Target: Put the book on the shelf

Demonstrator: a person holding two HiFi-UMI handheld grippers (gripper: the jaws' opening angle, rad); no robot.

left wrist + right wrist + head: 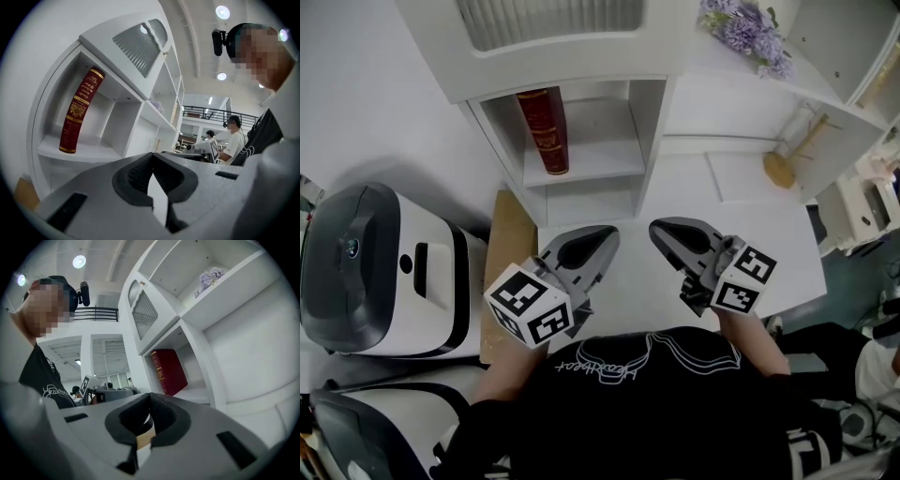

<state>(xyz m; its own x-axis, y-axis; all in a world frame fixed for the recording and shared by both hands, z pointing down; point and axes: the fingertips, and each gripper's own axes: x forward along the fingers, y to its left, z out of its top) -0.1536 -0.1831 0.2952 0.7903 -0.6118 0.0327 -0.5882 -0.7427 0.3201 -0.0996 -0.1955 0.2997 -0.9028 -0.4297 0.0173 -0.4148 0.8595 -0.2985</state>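
Note:
The dark red book [544, 129] stands in the upper cubby of the white shelf [649, 131], leaning against the cubby's left wall. It also shows in the left gripper view as a red book [80, 110] with gold print, and in the right gripper view as the book [169, 371]. My left gripper [605, 239] is held close to my body in front of the shelf, jaws together with nothing between them. Beside it, my right gripper [661, 230] is also shut and holds nothing. Both are well clear of the book.
A white and grey appliance [384, 272] sits to the left, with a brown board [508, 253] between it and the shelf. Purple flowers [745, 28] lie on a higher ledge, and a wooden brush [783, 169] to the right. A person [233, 138] stands far behind.

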